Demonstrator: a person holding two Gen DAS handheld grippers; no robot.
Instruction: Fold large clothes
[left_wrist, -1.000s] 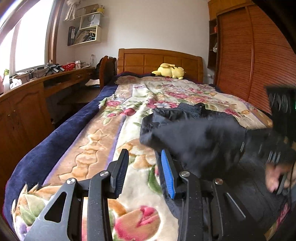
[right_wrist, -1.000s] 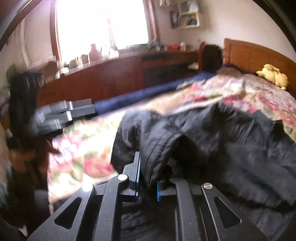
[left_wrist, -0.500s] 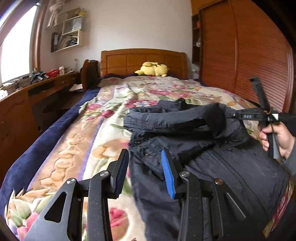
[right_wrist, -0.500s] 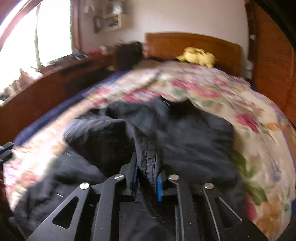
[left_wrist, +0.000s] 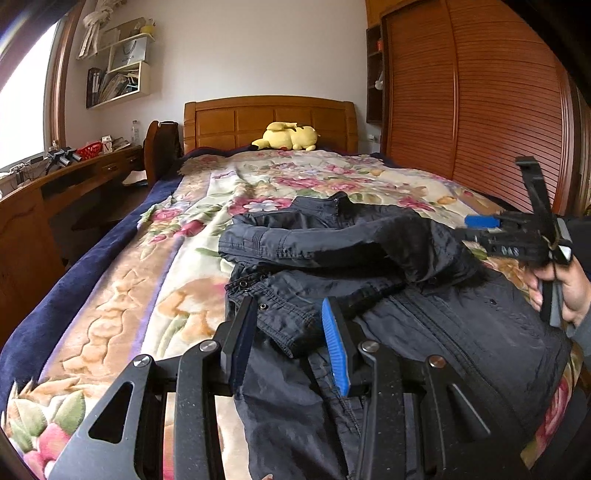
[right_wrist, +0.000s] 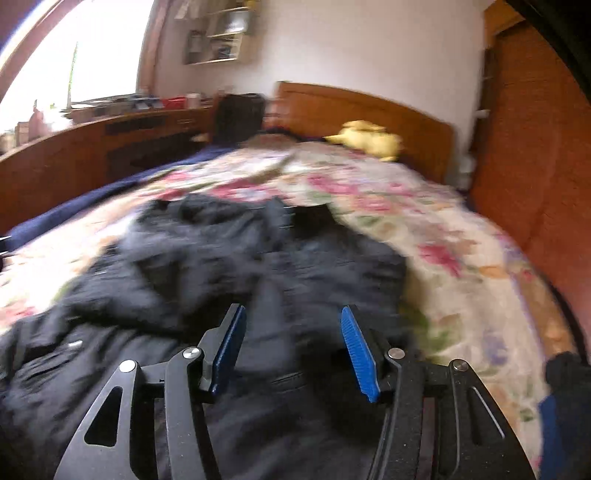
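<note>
A black jacket (left_wrist: 388, 280) lies on the floral blanket (left_wrist: 155, 280) at the near end of the bed, with one sleeve folded across its upper body. My left gripper (left_wrist: 291, 328) is open just above the jacket's left edge. My right gripper (right_wrist: 291, 339) is open and empty above the jacket (right_wrist: 207, 258), which is blurred in the right wrist view. It also shows in the left wrist view (left_wrist: 476, 225), at the jacket's right side, held by a hand.
A yellow plush toy (left_wrist: 286, 136) lies by the wooden headboard (left_wrist: 269, 114). A wooden desk (left_wrist: 55, 181) with small items runs along the left wall. A slatted wooden wardrobe (left_wrist: 480, 103) stands to the right of the bed.
My right gripper carried the sleeve across the jacket to the right, then opened and let it go. The sleeve now lies folded over the body. My left gripper stayed open and shifted right over the jacket.
</note>
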